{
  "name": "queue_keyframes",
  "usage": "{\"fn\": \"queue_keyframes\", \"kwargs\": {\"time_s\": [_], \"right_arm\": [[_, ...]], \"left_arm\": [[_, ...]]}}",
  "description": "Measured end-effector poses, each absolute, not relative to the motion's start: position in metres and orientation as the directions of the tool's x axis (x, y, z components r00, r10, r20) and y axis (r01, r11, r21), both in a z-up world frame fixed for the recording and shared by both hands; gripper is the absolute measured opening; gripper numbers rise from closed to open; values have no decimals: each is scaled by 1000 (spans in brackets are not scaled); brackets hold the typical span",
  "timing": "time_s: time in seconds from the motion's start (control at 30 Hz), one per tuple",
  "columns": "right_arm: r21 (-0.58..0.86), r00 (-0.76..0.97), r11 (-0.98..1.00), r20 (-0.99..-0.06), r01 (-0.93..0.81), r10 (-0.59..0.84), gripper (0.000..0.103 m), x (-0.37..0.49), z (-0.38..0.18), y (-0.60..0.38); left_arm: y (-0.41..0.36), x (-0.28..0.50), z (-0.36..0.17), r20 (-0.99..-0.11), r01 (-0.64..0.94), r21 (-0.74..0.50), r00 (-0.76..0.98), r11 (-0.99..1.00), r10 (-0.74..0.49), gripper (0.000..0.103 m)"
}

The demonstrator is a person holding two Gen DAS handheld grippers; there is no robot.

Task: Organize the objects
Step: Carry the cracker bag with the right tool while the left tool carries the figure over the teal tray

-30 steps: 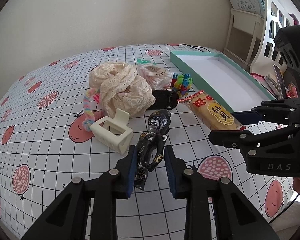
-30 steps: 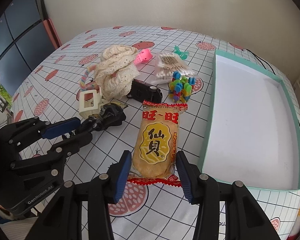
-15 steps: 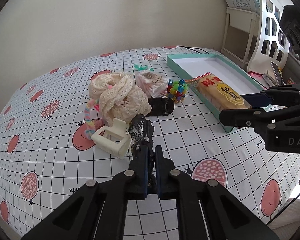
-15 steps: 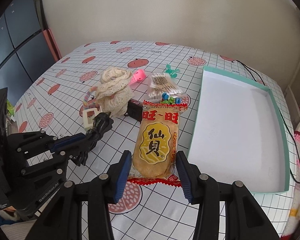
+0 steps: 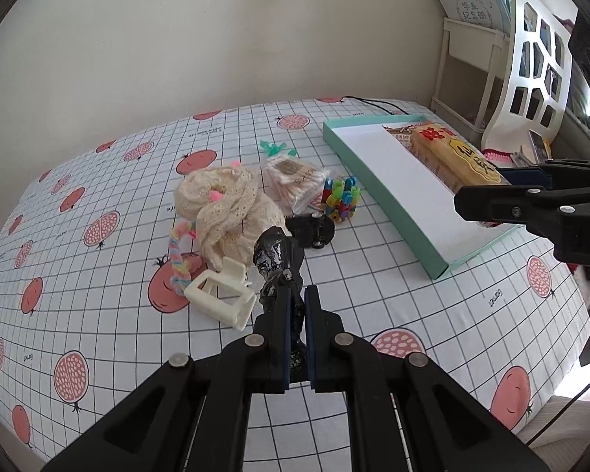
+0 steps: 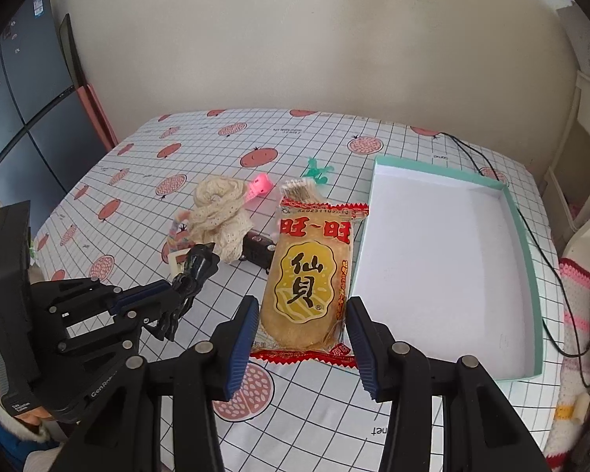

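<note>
Left gripper (image 5: 295,306) clamps black figurine (image 5: 277,259) above the counter (image 5: 98,314); right gripper (image 6: 301,328) holds rice cracker packet (image 6: 310,275) beside the teal tray (image 6: 531,275).

Toy car (image 5: 310,229) lies between lace cloth (image 5: 232,212) and tray (image 5: 389,181), seemingly apart.

A cream wall (image 6: 295,39) runs behind the desk. To one side stands a dark panelled cabinet (image 6: 27,90); to the other, a white shelf unit (image 5: 476,63) holds upright booklets (image 5: 472,4), beside a white cut-out panel (image 5: 539,67). A black cable (image 6: 531,236) trails off the cloth's edge.
</note>
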State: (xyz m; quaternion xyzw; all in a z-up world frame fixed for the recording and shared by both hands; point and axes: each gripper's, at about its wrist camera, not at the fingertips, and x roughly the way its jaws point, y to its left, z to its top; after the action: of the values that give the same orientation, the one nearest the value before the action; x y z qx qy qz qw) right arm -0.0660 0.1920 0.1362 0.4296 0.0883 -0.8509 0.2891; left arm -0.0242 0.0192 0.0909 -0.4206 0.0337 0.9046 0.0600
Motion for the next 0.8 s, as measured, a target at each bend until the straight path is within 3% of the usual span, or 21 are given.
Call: {"fn": "queue_keyframes", "kwargs": {"time_s": [0.37, 0.8], "right_arm": [[41, -552, -869, -757, 493, -349, 49, -92, 189, 208], [69, -549, -956, -806, 284, -222, 49, -147, 169, 272]], "left_arm": [[53, -65, 172, -710, -170, -3, -693, -985, 122, 6], [118, -119, 171, -769, -161, -52, -624, -986, 142, 6]]}}
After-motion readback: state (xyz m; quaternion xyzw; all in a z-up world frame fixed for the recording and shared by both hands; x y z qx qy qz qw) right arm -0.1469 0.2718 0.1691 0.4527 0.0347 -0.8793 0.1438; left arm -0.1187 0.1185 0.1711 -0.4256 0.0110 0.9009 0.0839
